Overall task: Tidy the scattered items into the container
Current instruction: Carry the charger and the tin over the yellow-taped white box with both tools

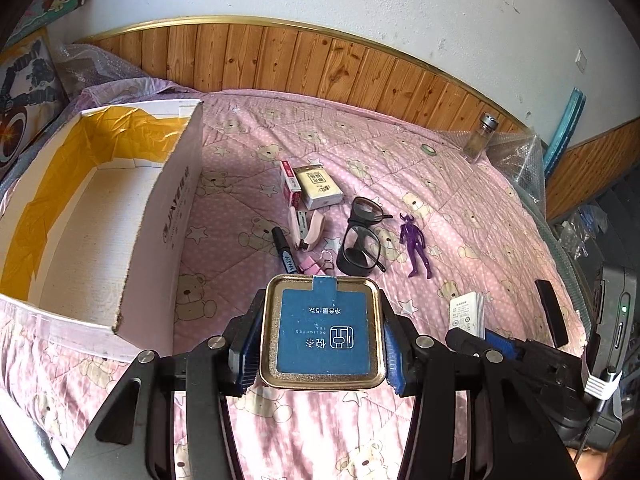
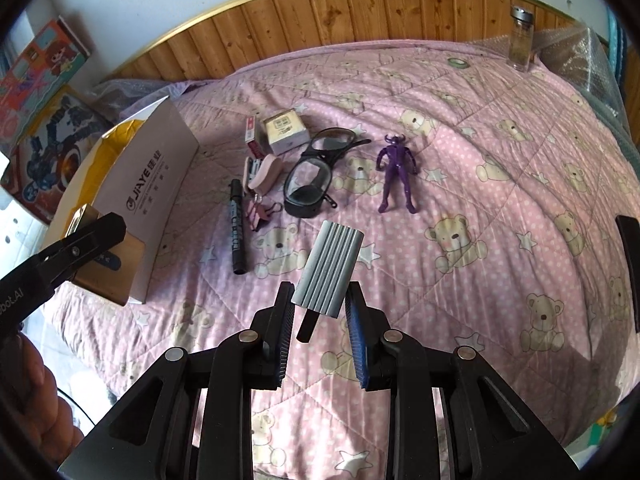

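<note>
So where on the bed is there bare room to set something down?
Free: the quilt between the purple figure and the glass jar, and the near strip in front of the right gripper. The cardboard box looks empty inside. Crowded: the cluster of marker, binder clips, stapler, small boxes and glasses beside the box.

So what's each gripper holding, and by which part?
Left hand-held gripper: gold tea tin, clamped by its two opposite sides. Right hand-held gripper: ribbed grey block, pinched at its near end.
</note>
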The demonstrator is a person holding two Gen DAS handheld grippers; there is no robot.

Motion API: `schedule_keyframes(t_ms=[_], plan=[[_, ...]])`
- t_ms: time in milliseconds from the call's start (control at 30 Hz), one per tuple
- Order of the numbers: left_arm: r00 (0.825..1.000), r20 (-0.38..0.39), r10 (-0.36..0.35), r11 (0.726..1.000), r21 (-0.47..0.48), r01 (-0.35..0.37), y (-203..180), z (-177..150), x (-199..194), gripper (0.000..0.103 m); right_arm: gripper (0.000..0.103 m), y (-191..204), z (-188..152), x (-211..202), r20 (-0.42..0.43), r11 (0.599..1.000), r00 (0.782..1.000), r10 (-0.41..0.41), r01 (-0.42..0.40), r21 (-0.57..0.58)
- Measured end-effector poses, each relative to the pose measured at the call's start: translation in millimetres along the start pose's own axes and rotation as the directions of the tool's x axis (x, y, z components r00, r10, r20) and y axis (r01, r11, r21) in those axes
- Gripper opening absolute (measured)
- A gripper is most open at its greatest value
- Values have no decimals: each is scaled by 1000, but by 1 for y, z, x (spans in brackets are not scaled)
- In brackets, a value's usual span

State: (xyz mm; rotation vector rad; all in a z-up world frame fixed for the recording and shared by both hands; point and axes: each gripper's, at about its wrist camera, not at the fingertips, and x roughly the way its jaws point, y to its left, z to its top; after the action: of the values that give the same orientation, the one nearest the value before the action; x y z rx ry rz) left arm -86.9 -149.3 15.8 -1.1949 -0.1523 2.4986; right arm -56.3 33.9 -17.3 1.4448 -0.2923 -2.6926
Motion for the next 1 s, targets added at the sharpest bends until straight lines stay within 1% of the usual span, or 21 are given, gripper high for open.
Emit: schedule_keyframes(t_ms=[267,467,667,1000], plan=[[997,54,46,998,-39,-44,32,8,-21,51,27,44,7,-3,10,997,1000,27,-27,-78],[994,97,57,995,-81,-49,56,17,-43,51,27,81,20,-11,33,989,997,65,-60,-137],[988,136,67,993,-107,-53,72,27,-61,51,27,116,30,-17,47,978,994,103,-92,-186],[984,168,67,989,-144,-43,99,45,-77,51,27,165,48,-21,50,961,988,149,-133,-241]])
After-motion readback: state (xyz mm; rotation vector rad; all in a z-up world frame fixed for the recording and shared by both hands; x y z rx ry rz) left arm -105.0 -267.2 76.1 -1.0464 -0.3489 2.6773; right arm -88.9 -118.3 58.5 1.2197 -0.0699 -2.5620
